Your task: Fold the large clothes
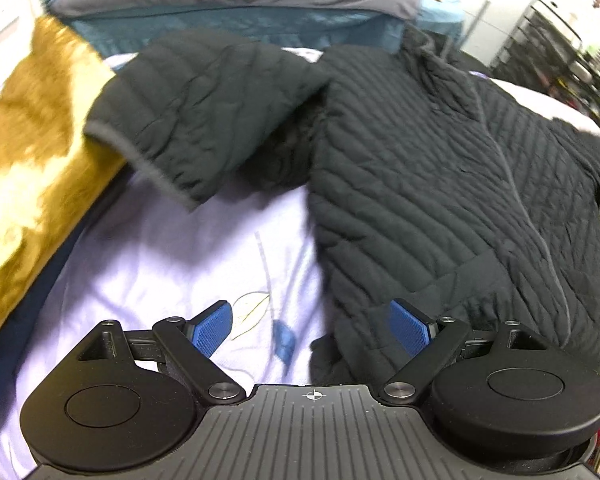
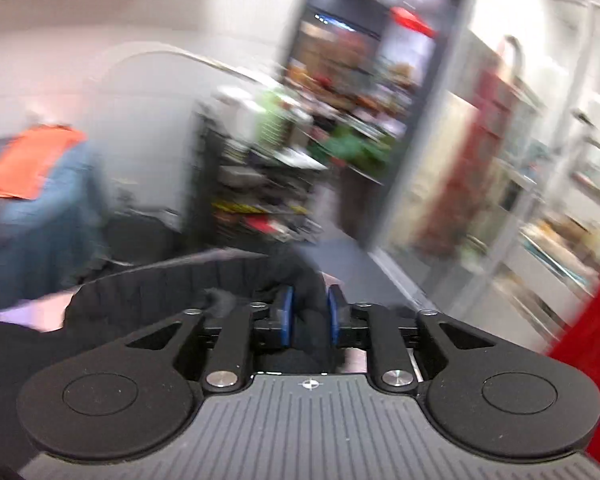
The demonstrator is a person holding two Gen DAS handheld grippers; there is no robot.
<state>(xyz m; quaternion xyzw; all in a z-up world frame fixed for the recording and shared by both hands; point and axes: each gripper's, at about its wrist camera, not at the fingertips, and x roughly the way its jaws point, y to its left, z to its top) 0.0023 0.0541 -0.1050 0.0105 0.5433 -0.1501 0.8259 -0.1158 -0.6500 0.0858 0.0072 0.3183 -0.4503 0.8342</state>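
While the black quilted jacket (image 1: 440,168) lies spread on the lilac bed sheet (image 1: 160,248), its length running away from the left claw (image 1: 312,330), that claw gapes empty at the hem; the right claw (image 2: 310,316) pinches dark jacket fabric, raised.

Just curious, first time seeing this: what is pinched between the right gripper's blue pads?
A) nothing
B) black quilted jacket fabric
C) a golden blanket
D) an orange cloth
B: in the right wrist view, black quilted jacket fabric sits clamped between the right gripper pads.
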